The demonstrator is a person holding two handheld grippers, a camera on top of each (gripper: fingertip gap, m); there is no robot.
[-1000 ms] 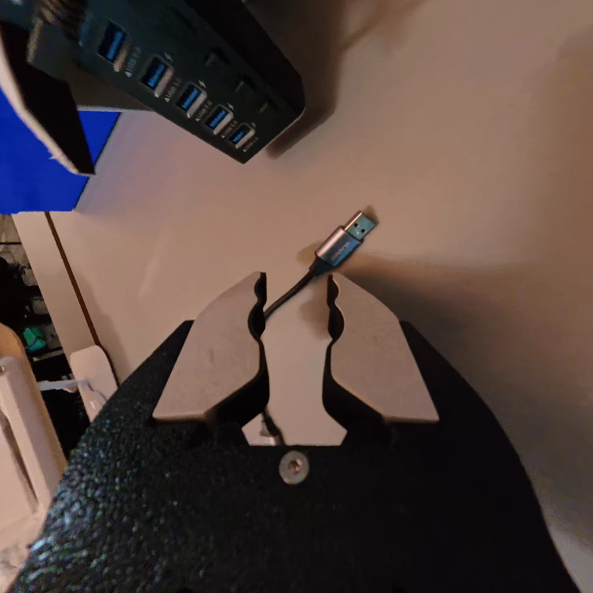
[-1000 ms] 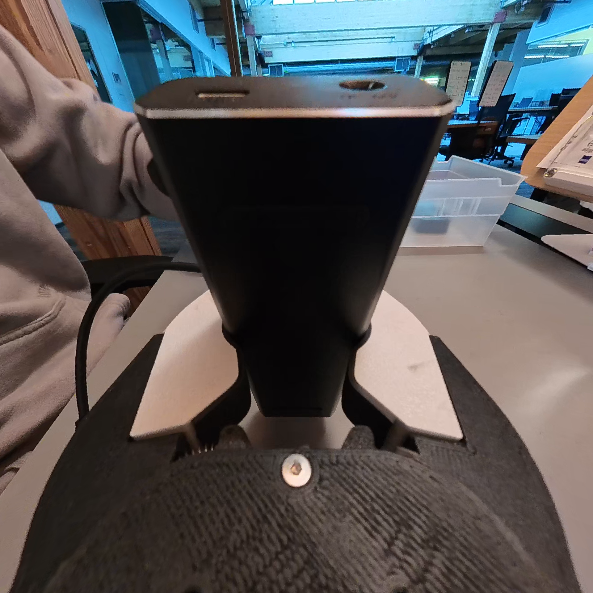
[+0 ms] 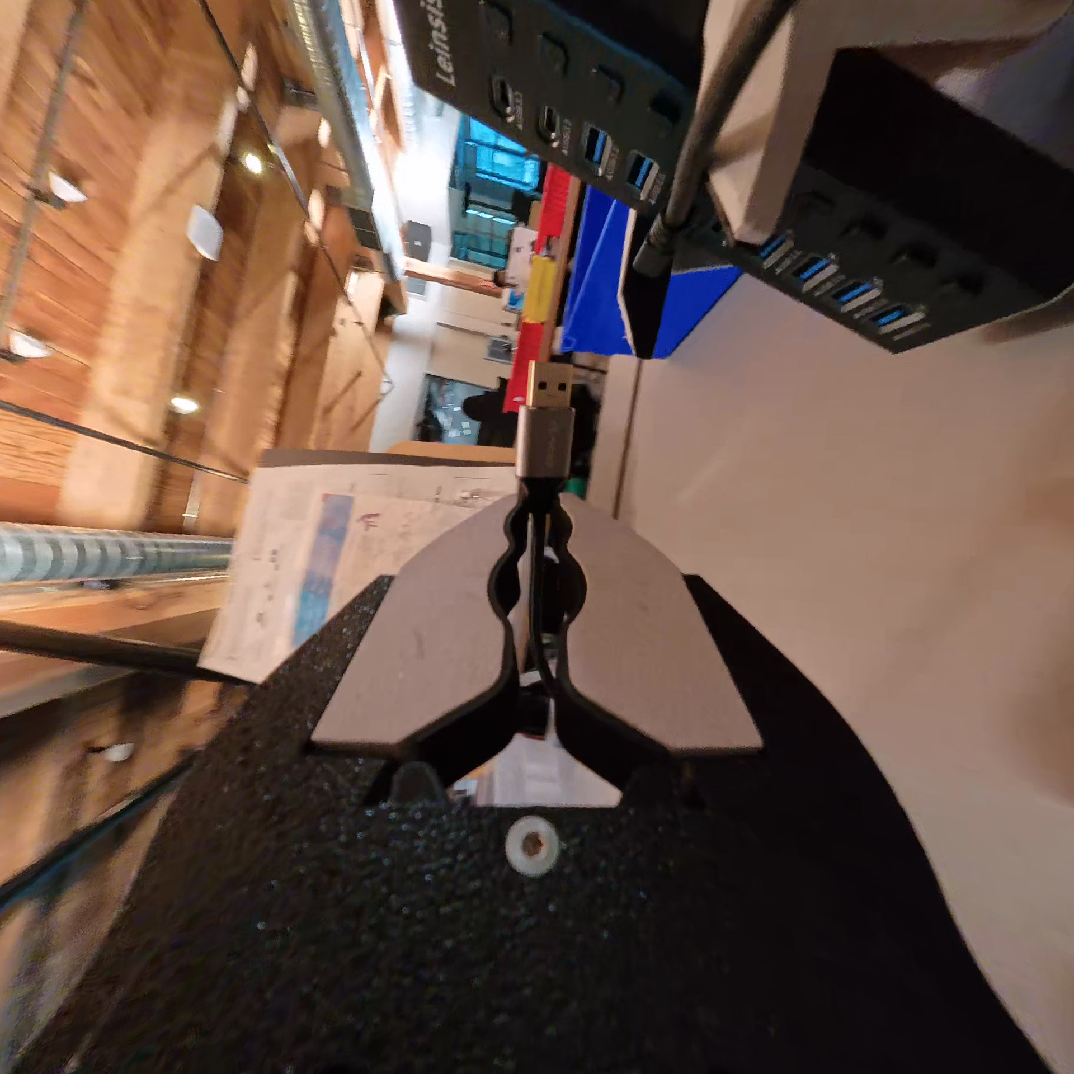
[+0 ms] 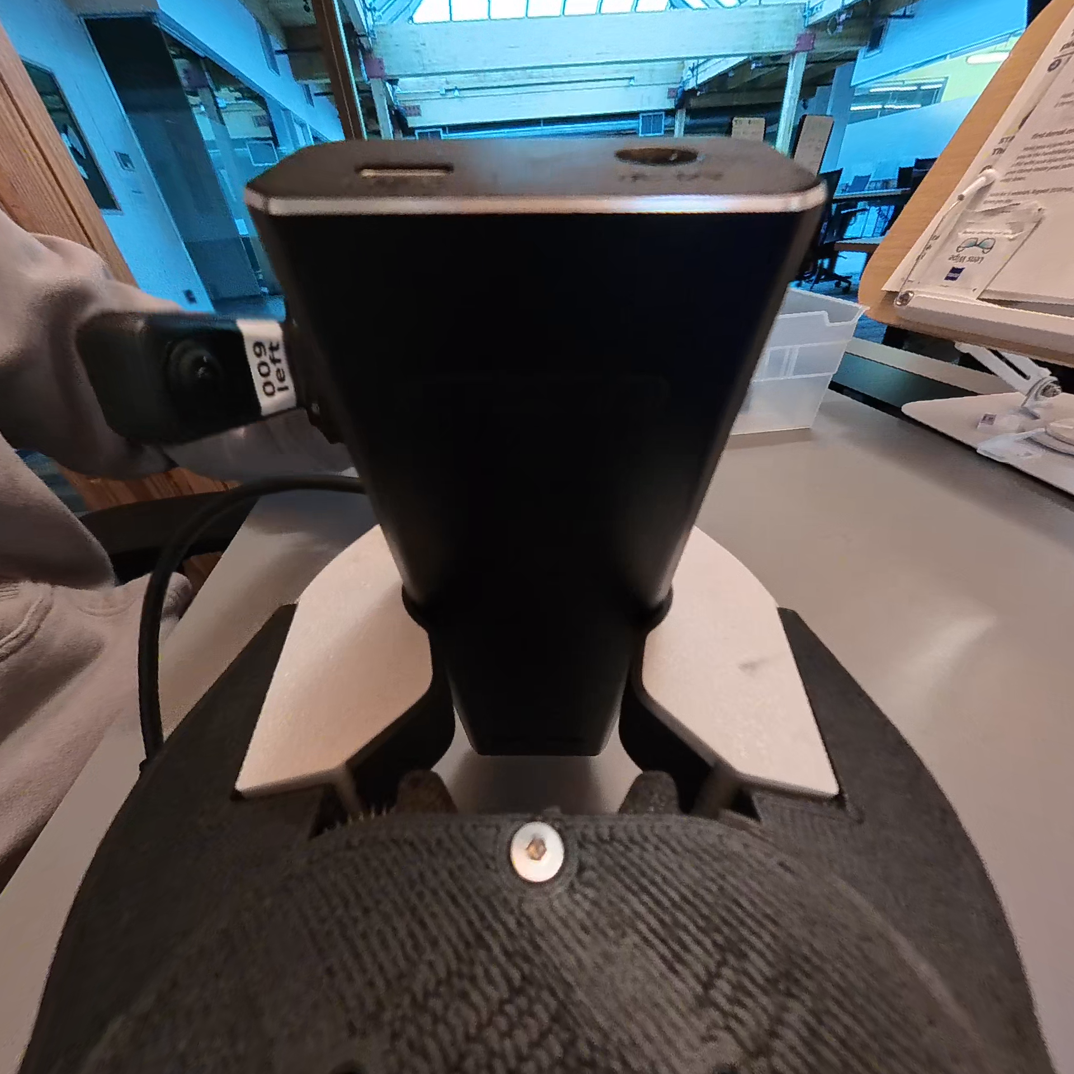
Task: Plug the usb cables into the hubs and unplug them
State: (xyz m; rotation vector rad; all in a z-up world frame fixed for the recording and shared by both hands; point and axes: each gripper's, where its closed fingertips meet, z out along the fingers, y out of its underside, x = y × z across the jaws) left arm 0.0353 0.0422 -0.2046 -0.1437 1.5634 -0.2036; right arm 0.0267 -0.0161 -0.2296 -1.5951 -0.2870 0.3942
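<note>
My left gripper [image 3: 537, 511] is shut on a black USB cable [image 3: 537, 587] just behind its grey plug [image 3: 546, 430]. The plug sticks out past the fingertips in the air, a short way below the hub's row of blue ports [image 3: 837, 285]. My right gripper [image 4: 534, 604] is shut on the black hub [image 4: 523, 378] and holds it upright above the table. One of its white fingers [image 3: 755, 116] crosses the hub [image 3: 552, 87] in the left wrist view. The left gripper's camera [image 4: 192, 372] shows just left of the hub.
A second black cable [image 3: 686, 145] hangs in front of the hub and trails off the table's left side [image 4: 157, 610]. A clear plastic bin [image 4: 802, 360] and a paper stand [image 4: 988, 203] sit at the back right of the white table [image 4: 872, 552]. A grey sleeve [image 4: 46, 581] is at the left.
My left gripper has shut on the cable, lifted it off the table and rolled sideways, bringing the plug up toward the hub. The right gripper still holds the hub.
</note>
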